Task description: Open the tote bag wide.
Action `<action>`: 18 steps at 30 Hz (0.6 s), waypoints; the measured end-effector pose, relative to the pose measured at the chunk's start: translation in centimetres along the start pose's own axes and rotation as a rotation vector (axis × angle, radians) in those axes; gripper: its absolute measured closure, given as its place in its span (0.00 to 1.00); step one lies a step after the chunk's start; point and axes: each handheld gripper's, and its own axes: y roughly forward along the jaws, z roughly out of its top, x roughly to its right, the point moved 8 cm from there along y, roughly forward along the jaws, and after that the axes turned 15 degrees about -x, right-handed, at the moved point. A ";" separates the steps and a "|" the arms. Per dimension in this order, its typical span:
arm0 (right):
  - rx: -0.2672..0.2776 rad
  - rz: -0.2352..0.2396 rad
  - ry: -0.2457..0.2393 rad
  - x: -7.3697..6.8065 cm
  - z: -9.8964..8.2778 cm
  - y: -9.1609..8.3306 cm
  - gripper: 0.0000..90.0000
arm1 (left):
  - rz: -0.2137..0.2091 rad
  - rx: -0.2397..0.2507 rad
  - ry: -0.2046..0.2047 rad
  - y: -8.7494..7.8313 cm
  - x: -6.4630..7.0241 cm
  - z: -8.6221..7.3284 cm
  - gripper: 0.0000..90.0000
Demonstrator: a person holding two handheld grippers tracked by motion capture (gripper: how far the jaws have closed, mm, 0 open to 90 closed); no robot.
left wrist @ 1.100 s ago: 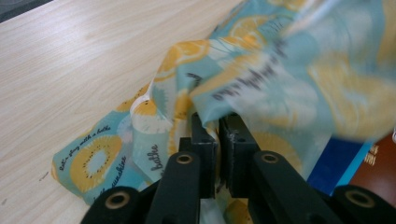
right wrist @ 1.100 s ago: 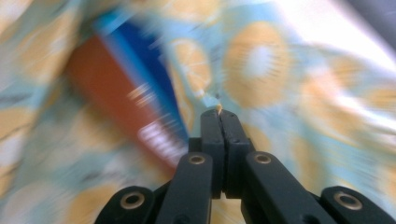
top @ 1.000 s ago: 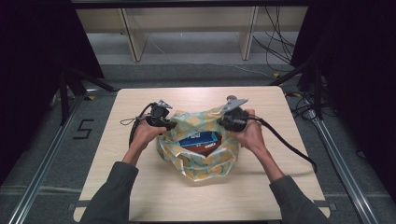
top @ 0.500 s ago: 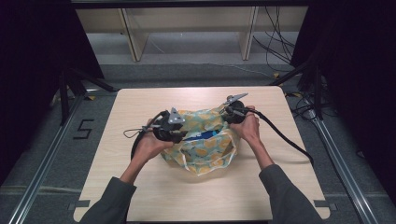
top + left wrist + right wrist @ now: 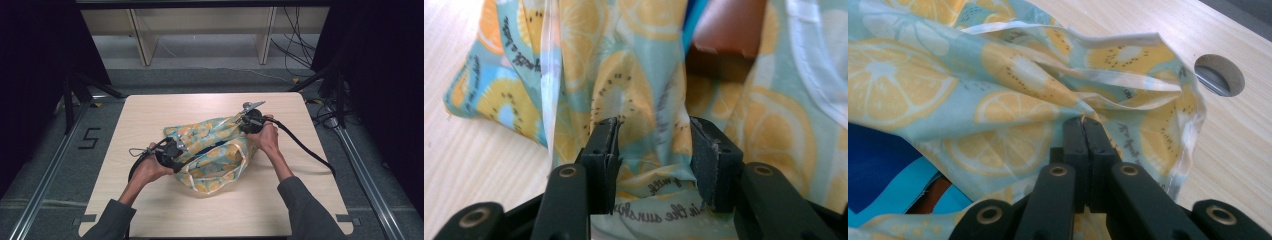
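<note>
1. High view: fixed above the near side of the table (image 5: 150, 210), facing forward and down; far enough to take in the whole tabletop, with floor and shelving toward 12 o'clock.
2. Left gripper view: mounted on the left gripper (image 5: 654, 145), looking along its jaws, very close to the fruit-print bag (image 5: 634, 75).
3. Right gripper view: mounted on the right gripper (image 5: 1083, 135), equally close, table hole (image 5: 1219, 75) at 2 o'clock.
4. Shared by all three: bag and tabletop.

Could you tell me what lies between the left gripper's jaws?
In the left gripper view, a fold of the fruit-print bag lies between the just-opening jaws of the left gripper.
</note>
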 end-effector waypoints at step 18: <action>0.113 0.083 0.020 -1.2 0.4 -3.4 0.71 | -0.031 0.192 -0.127 -1.4 -4.1 4.3 0.98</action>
